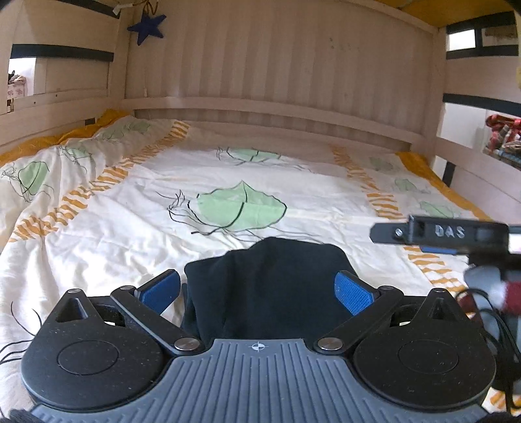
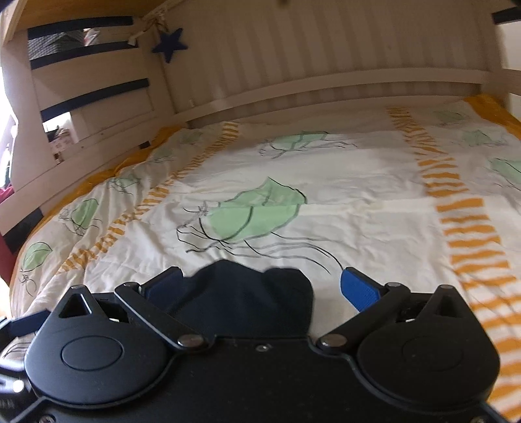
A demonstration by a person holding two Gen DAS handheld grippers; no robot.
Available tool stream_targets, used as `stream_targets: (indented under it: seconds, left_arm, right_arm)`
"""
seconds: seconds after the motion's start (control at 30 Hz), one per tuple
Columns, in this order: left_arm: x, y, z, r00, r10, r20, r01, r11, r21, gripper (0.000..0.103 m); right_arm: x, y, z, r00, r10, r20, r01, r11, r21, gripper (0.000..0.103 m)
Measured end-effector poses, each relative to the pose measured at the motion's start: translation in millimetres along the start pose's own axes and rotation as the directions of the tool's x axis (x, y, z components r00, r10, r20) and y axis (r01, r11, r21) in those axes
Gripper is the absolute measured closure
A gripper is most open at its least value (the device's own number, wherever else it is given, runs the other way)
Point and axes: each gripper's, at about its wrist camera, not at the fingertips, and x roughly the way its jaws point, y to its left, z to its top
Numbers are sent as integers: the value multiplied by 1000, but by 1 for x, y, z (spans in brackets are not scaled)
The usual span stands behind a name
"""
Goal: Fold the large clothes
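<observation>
Nearest the lens in both wrist views sits the gripper body, w/ the dark navy garment (image 1: 267,286) bunched just ahead of it on the bed; largest thing is the duvet (image 1: 136,208), cream w/ green leaf prints and orange striped bands, covering the mattress edge to edge; behind it the pale wood headboard wall (image 1: 280,65) of vertical slats, w/ a rail along its base; a dark blue star (image 1: 146,27) hangs at the upper left corner by the side rail.

Garment lies in a folded heap at the near edge of the duvet, its top rumpled into peaks; in the right wrist view it (image 2: 241,296) sits left of centre.

Left gripper (image 1: 257,289): jaws spread wide, blue pads either side of the cloth, not pressing it; released.

Right gripper (image 2: 260,286): jaws also spread wide; left pad sits against or behind the cloth edge, can't tell which, right pad well clear over bare duvet; released; its black arm also shows at the right edge of the left view.
</observation>
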Motion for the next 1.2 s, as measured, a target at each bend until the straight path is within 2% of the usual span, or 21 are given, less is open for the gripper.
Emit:
stream_targets:
  seconds: [0.2,0.5,0.7,1.0,1.2]
  left_arm:
    - [-9,-7,-1,998,-26,-64,27,1000,10,0]
    - [-22,-22,-9,991,0,-137,8,998,58,0]
    - [-33,-34,-19,988,56,-142,-38,992,124,1]
    - [-47,-32,-19,983,108,-149,-95,992,86,1]
    - [-52,-31,-20,980,129,-152,-118,990,79,1]
  right_arm:
    - [-29,-5,-18,1000,-9,-4,9,999,38,0]
    - [-63,1,-43,997,-72,-29,72,997,20,0]
    - [-78,11,-60,995,-64,-74,64,998,-1,0]
    - [-97,16,-77,989,-118,-87,114,992,-53,0]
    - [-104,16,-81,976,-185,-110,182,982,-41,0]
